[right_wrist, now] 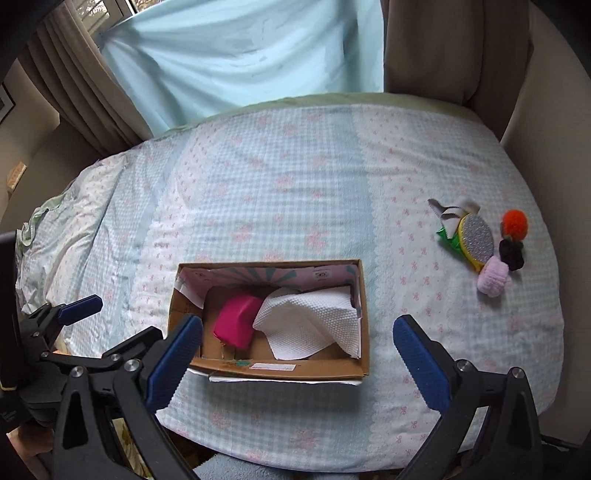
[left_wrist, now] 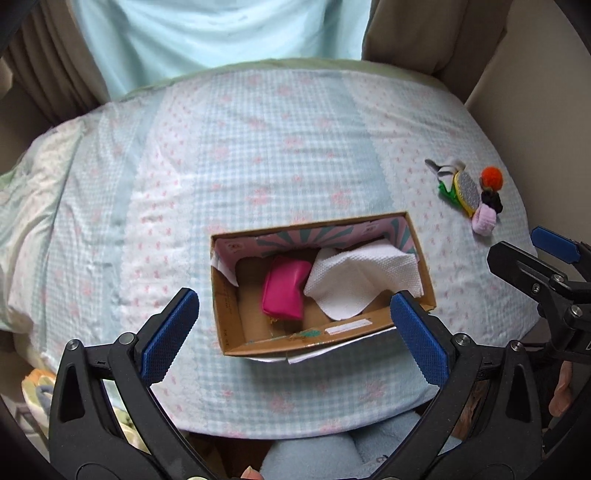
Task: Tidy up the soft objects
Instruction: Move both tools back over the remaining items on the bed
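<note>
An open cardboard box [left_wrist: 229,328] [right_wrist: 364,332] sits on the checked bedspread near the front edge. Inside lie a pink soft block [left_wrist: 286,291] [right_wrist: 236,325] and a white paper towel [left_wrist: 354,280] [right_wrist: 310,321]. At the right lies a small pile: a yellow and grey sponge [left_wrist: 467,190] [right_wrist: 476,238], an orange pompom [left_wrist: 491,176] [right_wrist: 514,220], a black scrunchie [left_wrist: 493,201] [right_wrist: 511,253], a pink scrunchie [left_wrist: 484,220] [right_wrist: 492,279] and a green packet [right_wrist: 448,236]. My left gripper [left_wrist: 293,336] is open and empty, just in front of the box. My right gripper [right_wrist: 295,363] is open and empty, over the box's front wall.
The bedspread [left_wrist: 258,166] [right_wrist: 295,192] ends in a rounded front edge. A pale blue curtain [left_wrist: 221,33] [right_wrist: 240,55] and brown drapes [right_wrist: 74,81] hang behind. A beige wall [right_wrist: 546,110] runs close along the right side.
</note>
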The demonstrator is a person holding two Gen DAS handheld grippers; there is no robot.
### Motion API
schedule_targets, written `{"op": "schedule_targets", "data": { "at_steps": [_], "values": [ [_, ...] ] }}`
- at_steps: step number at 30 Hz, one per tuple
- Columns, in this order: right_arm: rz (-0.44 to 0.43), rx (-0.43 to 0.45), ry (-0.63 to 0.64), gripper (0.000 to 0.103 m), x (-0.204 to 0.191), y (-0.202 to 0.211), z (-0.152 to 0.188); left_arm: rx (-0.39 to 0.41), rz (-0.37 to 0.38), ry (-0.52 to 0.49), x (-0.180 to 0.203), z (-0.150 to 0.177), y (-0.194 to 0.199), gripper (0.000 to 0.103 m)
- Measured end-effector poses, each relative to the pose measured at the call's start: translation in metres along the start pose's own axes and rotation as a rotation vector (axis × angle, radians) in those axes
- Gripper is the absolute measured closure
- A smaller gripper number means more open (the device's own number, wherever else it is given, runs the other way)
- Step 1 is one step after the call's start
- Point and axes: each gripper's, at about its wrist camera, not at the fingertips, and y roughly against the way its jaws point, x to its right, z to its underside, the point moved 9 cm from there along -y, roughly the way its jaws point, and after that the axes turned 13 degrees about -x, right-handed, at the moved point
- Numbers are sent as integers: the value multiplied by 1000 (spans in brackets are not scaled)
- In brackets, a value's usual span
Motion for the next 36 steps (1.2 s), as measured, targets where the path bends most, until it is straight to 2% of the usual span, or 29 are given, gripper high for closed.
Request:
{"op": "schedule_targets", "data": {
  "at_steps": [3, 8, 12, 19, 29, 33, 36],
  "values": [
    [16, 50, -39, 0, 13, 33, 0, 62, 22, -30, 16, -14, 25, 0],
    [93, 109, -137, 0, 54, 75, 8, 131, 100, -93, 57, -33, 47, 0],
    [189, 149, -194, 0, 96, 102, 18, 141, 126, -122, 89, -42, 54, 0],
    [199, 196, -300, 0, 176, 129, 26, 152, 119, -140, 149, -55, 55, 0],
    [198, 214, -259, 0, 310, 139, -4, 107, 100, -32, 267, -77, 23, 0],
    [199, 191, -211, 0, 358, 126, -23, 78, 126, 0, 314, -82, 2, 0],
    [179, 166, -191, 0, 387, 111, -36, 60, 131, -14, 349, -85, -15, 0]
  ]
}}
